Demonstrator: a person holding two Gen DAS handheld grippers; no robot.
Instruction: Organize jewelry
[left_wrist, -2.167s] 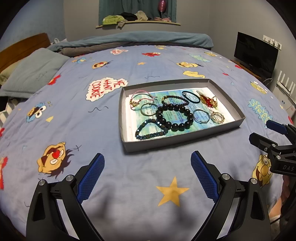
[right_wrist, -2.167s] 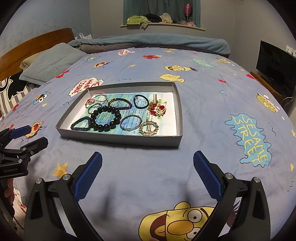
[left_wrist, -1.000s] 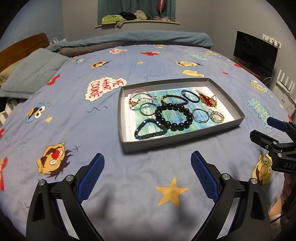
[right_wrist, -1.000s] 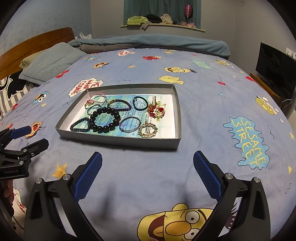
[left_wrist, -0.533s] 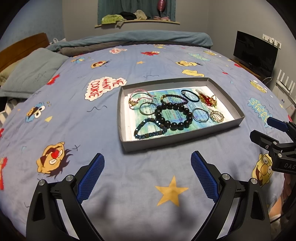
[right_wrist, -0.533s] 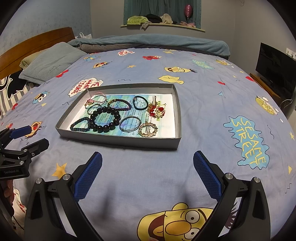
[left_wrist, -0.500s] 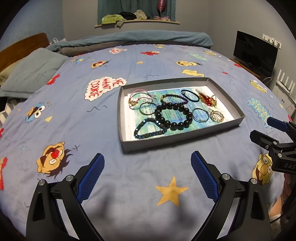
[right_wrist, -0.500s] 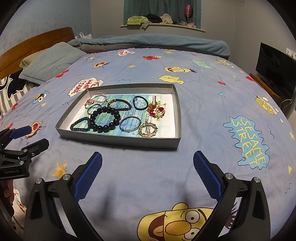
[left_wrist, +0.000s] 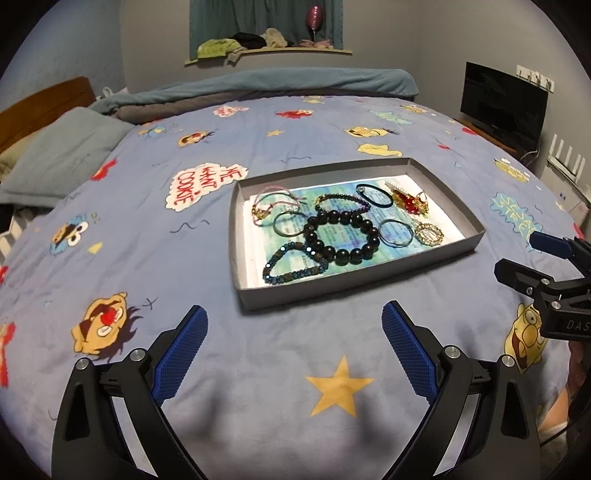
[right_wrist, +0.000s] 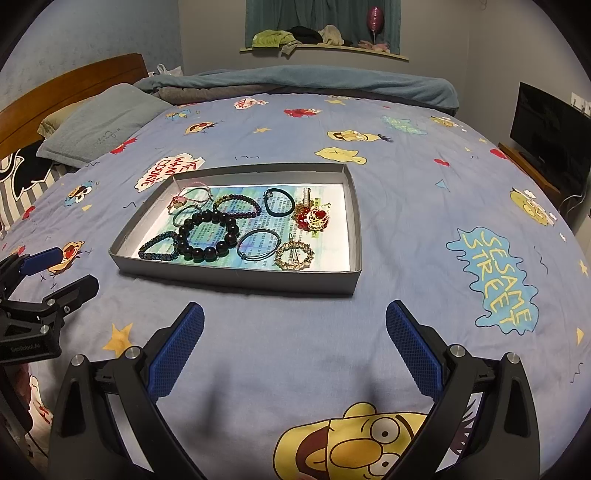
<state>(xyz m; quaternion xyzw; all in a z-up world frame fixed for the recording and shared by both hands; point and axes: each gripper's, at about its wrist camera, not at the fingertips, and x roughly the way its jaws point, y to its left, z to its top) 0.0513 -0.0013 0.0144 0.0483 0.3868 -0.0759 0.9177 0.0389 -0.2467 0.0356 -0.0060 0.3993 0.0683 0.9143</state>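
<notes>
The grey tray (left_wrist: 369, 284) of jewelry lies on the bed (left_wrist: 258, 354), ahead of both hand-held grippers and touching neither. The left hand-held gripper (left_wrist: 291, 332) is spread wide and empty, the tray just beyond its fingertips. The right hand-held gripper (right_wrist: 293, 332) is likewise agape and empty, the black bead bracelet (right_wrist: 208, 236) ahead-left of it.

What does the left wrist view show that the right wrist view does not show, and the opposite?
Only the left wrist view shows the white device beside the television, and the right gripper from the side. Only the right wrist view shows the striped pillow, the full wooden headboard, and the left gripper from the side. Both show the gray tray of bracelets on the bed, with the big black bead bracelet in its middle, and open, empty grippers.
</notes>
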